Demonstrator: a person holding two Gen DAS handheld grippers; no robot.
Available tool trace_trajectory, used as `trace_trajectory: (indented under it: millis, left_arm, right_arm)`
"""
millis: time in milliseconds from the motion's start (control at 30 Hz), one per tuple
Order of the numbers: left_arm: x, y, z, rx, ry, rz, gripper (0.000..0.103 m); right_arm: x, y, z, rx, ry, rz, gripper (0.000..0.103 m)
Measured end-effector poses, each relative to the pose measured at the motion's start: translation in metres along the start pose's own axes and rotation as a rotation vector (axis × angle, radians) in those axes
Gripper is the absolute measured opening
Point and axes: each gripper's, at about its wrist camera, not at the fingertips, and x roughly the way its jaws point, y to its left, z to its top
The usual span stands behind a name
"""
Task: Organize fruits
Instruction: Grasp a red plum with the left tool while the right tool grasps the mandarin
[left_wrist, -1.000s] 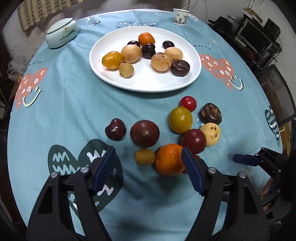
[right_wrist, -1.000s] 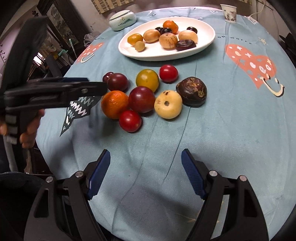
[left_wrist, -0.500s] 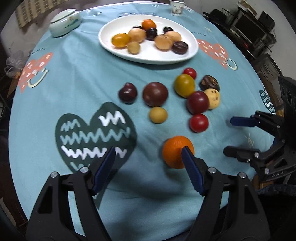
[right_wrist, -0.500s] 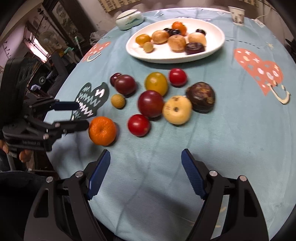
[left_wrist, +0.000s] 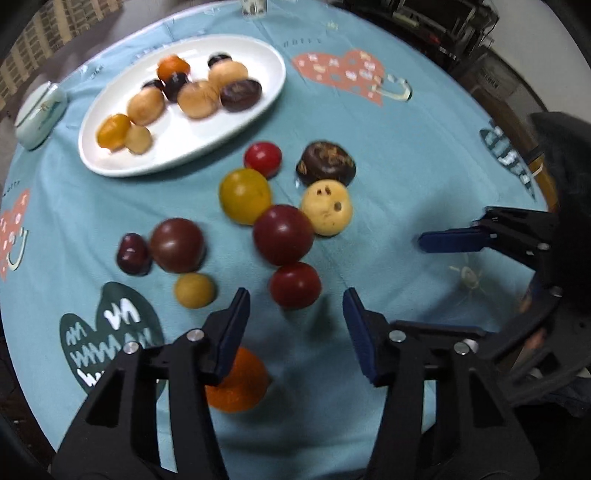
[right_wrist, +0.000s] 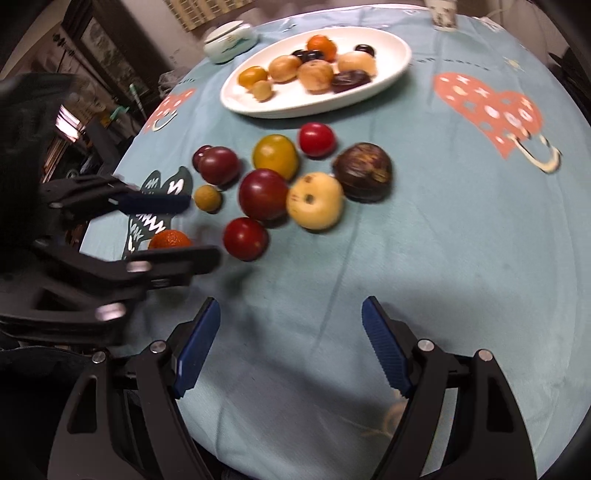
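Note:
Several loose fruits lie on the blue tablecloth: a small red tomato (left_wrist: 294, 284), a dark red plum (left_wrist: 283, 235), a yellow fruit (left_wrist: 245, 195), a pale yellow fruit (left_wrist: 326, 208) and a dark brown one (left_wrist: 326, 163). An orange (left_wrist: 238, 382) lies apart, near the table edge, partly behind my left finger. A white oval plate (left_wrist: 236, 125) at the back holds several fruits. My left gripper (left_wrist: 295, 325) is open and empty, just short of the red tomato. My right gripper (right_wrist: 290, 347) is open and empty, nearer the table edge; the red tomato (right_wrist: 245, 238) lies ahead of it.
A pale lidded ceramic dish (left_wrist: 40, 114) sits left of the plate and a paper cup (right_wrist: 441, 14) behind it. The left gripper (right_wrist: 147, 236) shows at the left of the right wrist view. Dark furniture surrounds the round table.
The left gripper has swung right and forward, off the orange, and now faces the red tomato. The orange stays near the table edge. The right gripper has moved slightly closer to the fruits.

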Motion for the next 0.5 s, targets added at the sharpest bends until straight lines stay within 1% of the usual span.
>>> trace_trajectory:
  millis: [33, 67, 100, 167, 200, 300, 367, 433, 500]
  left_arm:
    - [0.006, 0.001, 0.001, -0.005, 0.016, 0.006, 0.047]
    - [0.014, 0.003, 0.003, -0.016, 0.035, 0.012, 0.046]
    - [0.018, 0.004, 0.004, -0.023, 0.041, 0.017, 0.047]
    - [0.022, 0.006, 0.007, -0.034, 0.041, -0.008, 0.043]
    - [0.022, 0.006, 0.008, -0.032, 0.038, -0.021, 0.033]
    - [0.017, 0.003, 0.007, -0.015, 0.016, -0.017, 0.032]
    - [0.007, 0.007, 0.002, -0.025, -0.005, -0.02, 0.032]
    - [-0.008, 0.02, -0.007, -0.066, -0.038, -0.006, 0.032]
    - [-0.026, 0.04, -0.018, -0.136, -0.073, 0.016, 0.032]
  right_arm:
    - [-0.002, -0.003, -0.002, 0.01, -0.003, -0.001, 0.079]
    - [-0.002, -0.005, -0.003, 0.016, -0.005, -0.001, 0.079]
    - [-0.004, -0.007, -0.006, 0.025, -0.008, 0.0, 0.079]
    - [-0.004, -0.009, -0.009, 0.032, -0.005, 0.002, 0.079]
    - [-0.004, -0.01, -0.01, 0.033, -0.003, 0.002, 0.079]
    - [-0.002, -0.008, -0.012, 0.026, 0.002, 0.01, 0.079]
    - [0.0, -0.002, -0.01, 0.001, 0.004, 0.018, 0.079]
    - [0.003, 0.009, -0.006, -0.036, 0.009, 0.036, 0.079]
    - [0.007, 0.021, 0.0, -0.077, 0.012, 0.052, 0.079]
